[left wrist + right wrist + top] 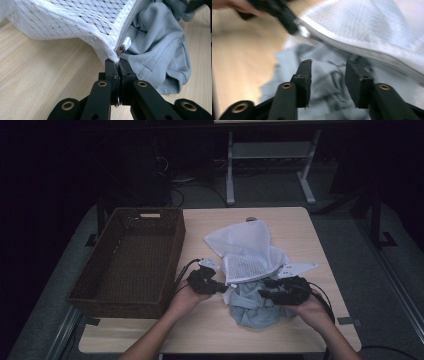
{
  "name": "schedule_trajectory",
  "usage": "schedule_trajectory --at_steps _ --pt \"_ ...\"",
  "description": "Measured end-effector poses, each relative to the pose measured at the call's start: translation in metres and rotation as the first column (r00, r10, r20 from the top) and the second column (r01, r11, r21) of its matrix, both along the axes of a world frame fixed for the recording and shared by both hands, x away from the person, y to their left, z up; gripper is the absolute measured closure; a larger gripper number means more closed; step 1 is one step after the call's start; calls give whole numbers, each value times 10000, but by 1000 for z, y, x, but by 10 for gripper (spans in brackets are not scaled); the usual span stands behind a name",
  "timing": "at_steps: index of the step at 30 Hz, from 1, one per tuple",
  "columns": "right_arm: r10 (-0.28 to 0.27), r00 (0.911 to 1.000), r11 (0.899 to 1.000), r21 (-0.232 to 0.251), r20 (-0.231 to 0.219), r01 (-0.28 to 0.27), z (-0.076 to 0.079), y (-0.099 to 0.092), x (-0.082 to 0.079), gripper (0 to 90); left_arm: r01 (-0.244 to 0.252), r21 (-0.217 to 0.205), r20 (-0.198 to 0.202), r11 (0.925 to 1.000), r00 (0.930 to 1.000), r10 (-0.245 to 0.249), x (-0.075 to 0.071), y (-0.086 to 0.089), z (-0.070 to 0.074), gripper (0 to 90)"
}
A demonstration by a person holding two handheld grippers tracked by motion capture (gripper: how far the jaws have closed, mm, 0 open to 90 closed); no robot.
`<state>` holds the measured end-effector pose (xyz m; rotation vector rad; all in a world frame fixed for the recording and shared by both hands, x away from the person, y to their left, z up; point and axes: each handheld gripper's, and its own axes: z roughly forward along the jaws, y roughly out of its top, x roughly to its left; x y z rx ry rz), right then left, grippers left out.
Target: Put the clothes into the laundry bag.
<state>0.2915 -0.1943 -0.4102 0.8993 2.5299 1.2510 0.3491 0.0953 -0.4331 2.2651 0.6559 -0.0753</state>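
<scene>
Mesh laundry bag (248, 251) corner is pinched shut by left gripper (118, 65); right gripper (327, 75), half open and empty, is pointed at the grey shirt (252, 304) just beyond it.

High view: hung above near edge of table (300, 225), looked forward and down, took in whole top, wicker basket (131, 260), floor beyond. Left gripper view: sat low behind left gripper (118, 65), looked along jaws, very near edge of white mesh bag (82, 20) and grey garment (160, 50). Right gripper view: looked along right gripper (328, 75) from opposite side, close, blurred. Shared between gripper views: mesh bag edge, garment, tabletop; left gripper also caught at top left of right gripper view.
</scene>
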Motion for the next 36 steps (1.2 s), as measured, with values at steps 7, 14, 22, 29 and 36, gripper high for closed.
schedule_trajectory --at_steps 7,14,22,29,36 --pt "1883 9821 9806 -570 53 -1877 -7 37 -19 444 -20 -20 -9 10000 10000 20 0 0 0 876" --pt "2674 9629 9453 -1835 -367 -2695 -38 61 -23 420 -4 3 -17 10000 10000 4 0 0 -1 877" --pt "2481 9687 9377 -2495 -60 -2418 -49 61 -23 684 24 39 -31 10000 10000 -23 0 -1 -1 877" --pt "1746 9826 9594 -2352 627 -1555 -45 58 -20 818 139 61 -145 9999 9998 -138 -2 -4 -2 877" --pt "346 9962 9838 -1782 795 -200 -38 49 -3 823 333 103 -215 9994 9992 -331 -3 -7 -3 877"
